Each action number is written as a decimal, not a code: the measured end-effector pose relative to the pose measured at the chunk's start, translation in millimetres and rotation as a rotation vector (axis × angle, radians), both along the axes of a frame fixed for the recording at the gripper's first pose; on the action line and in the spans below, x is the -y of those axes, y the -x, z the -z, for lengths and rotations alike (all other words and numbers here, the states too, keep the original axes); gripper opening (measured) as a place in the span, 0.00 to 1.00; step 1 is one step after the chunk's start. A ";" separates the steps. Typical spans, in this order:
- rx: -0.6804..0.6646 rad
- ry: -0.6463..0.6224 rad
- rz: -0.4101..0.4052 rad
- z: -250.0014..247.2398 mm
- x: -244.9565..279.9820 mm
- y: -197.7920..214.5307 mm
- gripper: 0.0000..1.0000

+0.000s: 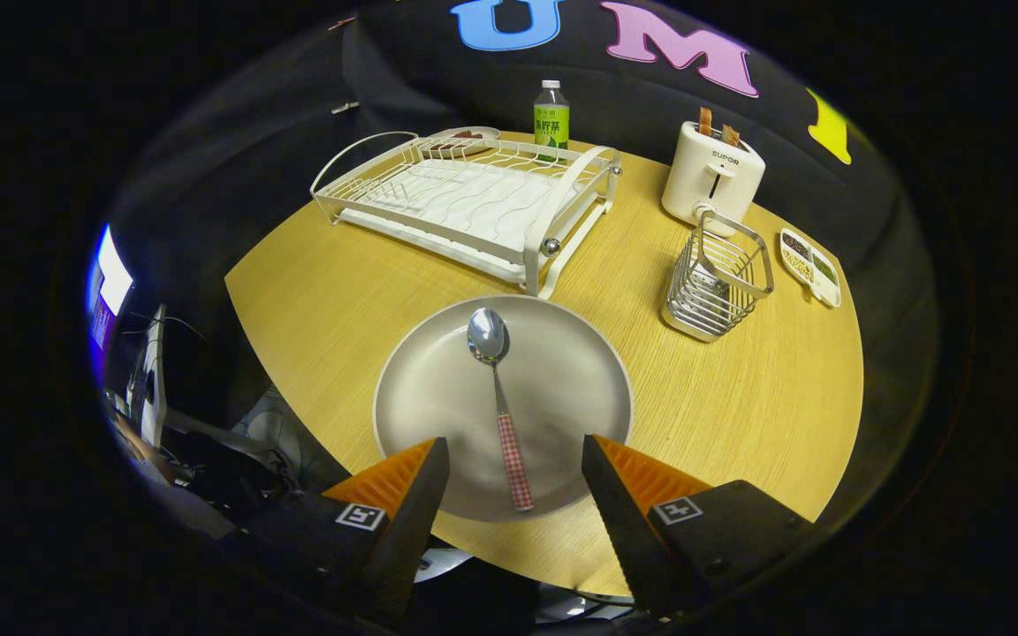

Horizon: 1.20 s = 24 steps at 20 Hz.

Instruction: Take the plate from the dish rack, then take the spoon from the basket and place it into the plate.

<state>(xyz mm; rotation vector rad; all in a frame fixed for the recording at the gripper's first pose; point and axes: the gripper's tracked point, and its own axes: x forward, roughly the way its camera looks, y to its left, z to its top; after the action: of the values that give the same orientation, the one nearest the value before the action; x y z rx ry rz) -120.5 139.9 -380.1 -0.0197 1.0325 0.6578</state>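
One plate (562,389), one spoon (500,397), one dish rack (465,194), one basket (717,283), one bottle (551,117), one toaster (710,172)

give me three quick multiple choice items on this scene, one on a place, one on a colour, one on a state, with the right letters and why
1. Where does the spoon lie?
A. in the wire basket
B. on the plate
C. in the dish rack

2. What colour is the spoon's handle?
A. red and white check
B. plain blue
C. black

3. How do the tongs stand?
A. shut on the spoon
B. shut on the plate's rim
C. open, gripping nothing

Answers:
1. B, the spoon rests across the plate, bowl pointing toward the dish rack, while the basket stands apart near the toaster.
2. A, the handle shows a red and white check below the bare metal stem.
3. C, the two fingers stand wide apart, with the handle's end lying between them, touched by neither.
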 end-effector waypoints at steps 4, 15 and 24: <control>0.025 -0.010 0.039 -13.7 4.0 -8.8 0.97; 0.480 -0.153 0.210 -222.4 28.5 -111.7 0.98; 0.887 -0.216 0.359 -403.7 87.0 -135.2 0.98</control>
<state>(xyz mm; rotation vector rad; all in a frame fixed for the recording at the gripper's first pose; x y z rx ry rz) 14.7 52.9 23.5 0.0579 0.0972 0.3569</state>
